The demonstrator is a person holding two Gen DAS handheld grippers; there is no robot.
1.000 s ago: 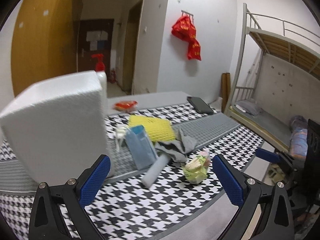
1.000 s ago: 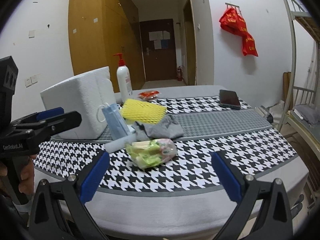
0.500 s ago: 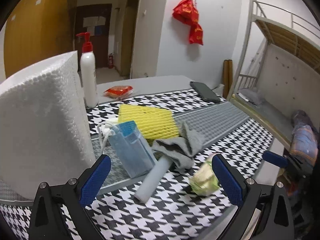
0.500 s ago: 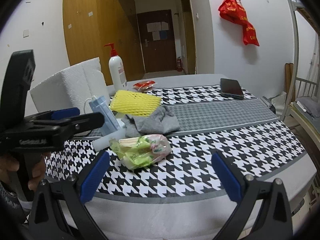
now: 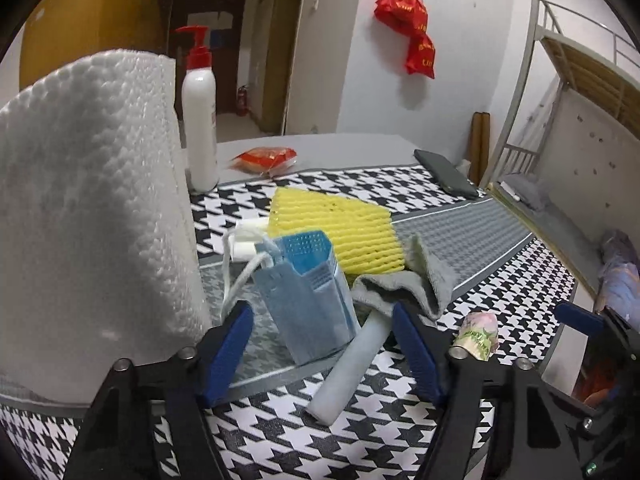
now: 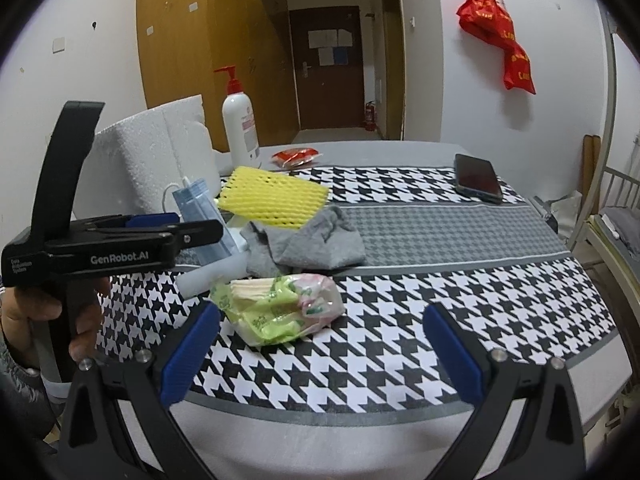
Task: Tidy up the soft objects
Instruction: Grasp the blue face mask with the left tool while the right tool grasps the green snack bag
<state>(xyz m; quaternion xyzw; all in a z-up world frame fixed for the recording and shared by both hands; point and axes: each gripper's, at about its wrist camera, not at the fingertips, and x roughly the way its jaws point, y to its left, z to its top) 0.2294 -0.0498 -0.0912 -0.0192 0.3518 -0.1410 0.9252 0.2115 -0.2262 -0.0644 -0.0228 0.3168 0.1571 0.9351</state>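
Mask pack [image 5: 308, 296] stood upright dead ahead of my left gripper [image 5: 320, 344], jaws apart around it, not touching, just right of foam block [image 5: 92, 216]. Right gripper [image 6: 320, 344] open, farther off, facing the tissue pack [image 6: 280, 306].

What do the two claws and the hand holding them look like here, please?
Both claws, left claw and right claw, have black angular frames with silver screws and blue pads. The left claw's body carries white "GenRobot.AI" lettering. The bare left hand emerges from a dark sleeve.
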